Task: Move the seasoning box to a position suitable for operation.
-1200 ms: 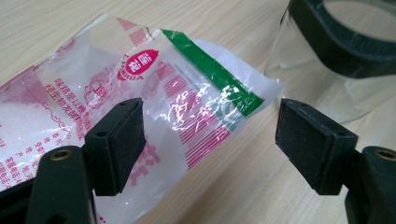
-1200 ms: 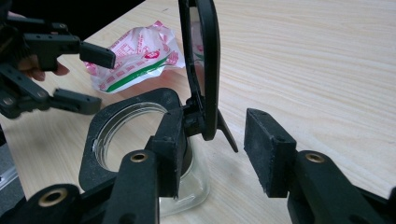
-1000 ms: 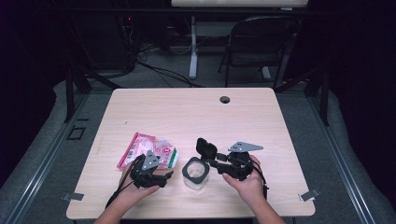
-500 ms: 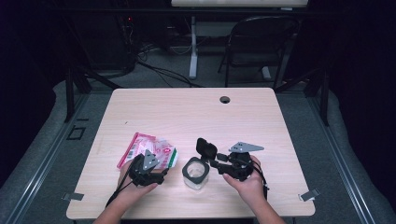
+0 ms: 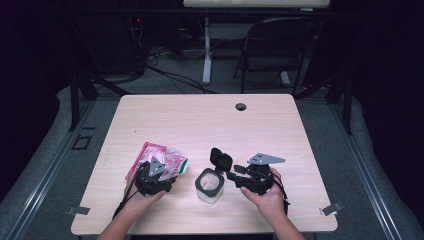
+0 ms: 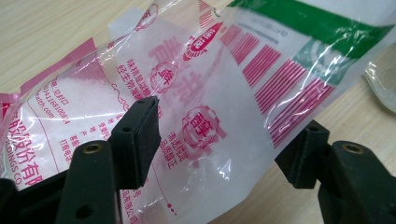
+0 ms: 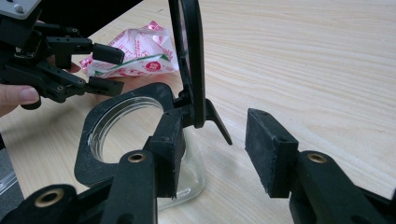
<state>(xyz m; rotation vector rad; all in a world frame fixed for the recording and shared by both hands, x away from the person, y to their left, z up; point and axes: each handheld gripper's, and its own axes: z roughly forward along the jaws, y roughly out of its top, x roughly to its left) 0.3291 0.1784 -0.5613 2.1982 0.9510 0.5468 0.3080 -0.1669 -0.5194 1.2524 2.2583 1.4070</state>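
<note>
We have a crinkled clear plastic pouch (image 6: 205, 93) printed in pink and green, holding white granules, lying on the pale wooden table (image 5: 210, 120) straight ahead of our left gripper (image 6: 217, 149); its jaws have just been closing, with the pouch's loose end between them, yet the pads look short of pressing, so we count it as released. The film should be light, soft and slippery, and the grains will slump toward whichever end hangs low; we judge the flat, emptier end between the pads the best place to pinch, clear of the bulge. Just inboard of our right gripper (image 7: 219, 154) stands a small clear glass jar (image 5: 208, 186) with a black collar and a black flip lid (image 7: 189, 60) hinged upright; that gripper's jaws are spread, one pad beside the collar and hinge, though we can't quite tell whether it touches. The jar is stiff, breakable and smooth, so steady it at the collar.
</note>
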